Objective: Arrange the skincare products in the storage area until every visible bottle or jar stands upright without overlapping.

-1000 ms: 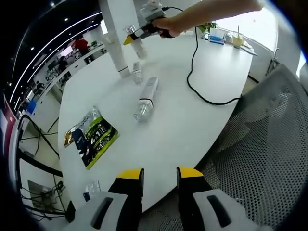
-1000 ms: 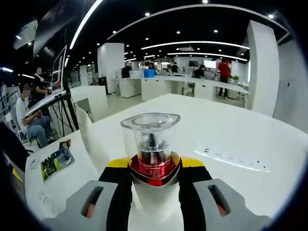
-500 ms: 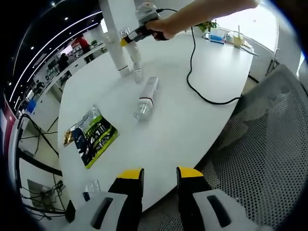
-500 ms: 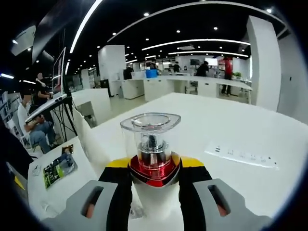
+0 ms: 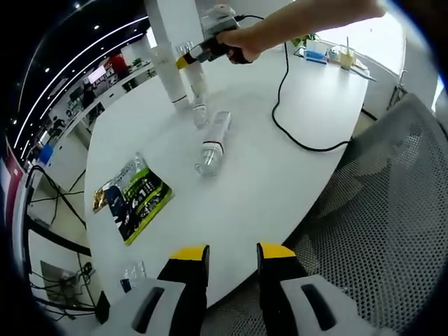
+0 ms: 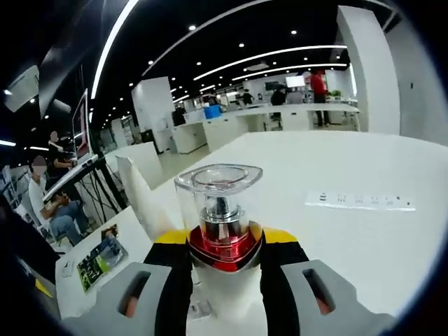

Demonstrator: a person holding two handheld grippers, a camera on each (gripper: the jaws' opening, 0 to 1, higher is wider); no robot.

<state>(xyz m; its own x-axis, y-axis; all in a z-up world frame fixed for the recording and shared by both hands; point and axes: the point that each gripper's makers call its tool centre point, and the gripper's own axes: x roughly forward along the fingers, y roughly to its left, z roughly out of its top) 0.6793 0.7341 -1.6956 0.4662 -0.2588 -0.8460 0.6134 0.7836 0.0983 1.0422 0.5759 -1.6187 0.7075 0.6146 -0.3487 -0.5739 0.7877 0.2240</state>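
My right gripper (image 6: 222, 262) is shut on a white pump bottle (image 6: 220, 276) with a clear cap and a red collar, held upright between the yellow-tipped jaws. In the left gripper view, that same right gripper (image 5: 190, 60), held by a person's hand, carries the bottle (image 5: 197, 78) above a small clear-capped jar (image 5: 200, 113) at the table's far side. A second white bottle (image 5: 213, 142) with a clear cap lies on its side in the middle of the white table (image 5: 280, 175). My left gripper (image 5: 232, 259) hangs open over the table's near edge, with nothing between its jaws.
A green and black packet (image 5: 133, 198) lies flat on the table's left part. A black cable (image 5: 290, 105) runs across the table from the right gripper. A white pillar (image 5: 171, 49) stands behind the bottles. A grey mesh chair (image 5: 385, 210) sits at the right. Small packets (image 5: 131, 274) lie near the front edge.
The right gripper, still holding the pump bottle, has moved left and lower toward the small jar, and its view has rolled slightly. The left gripper has not moved.
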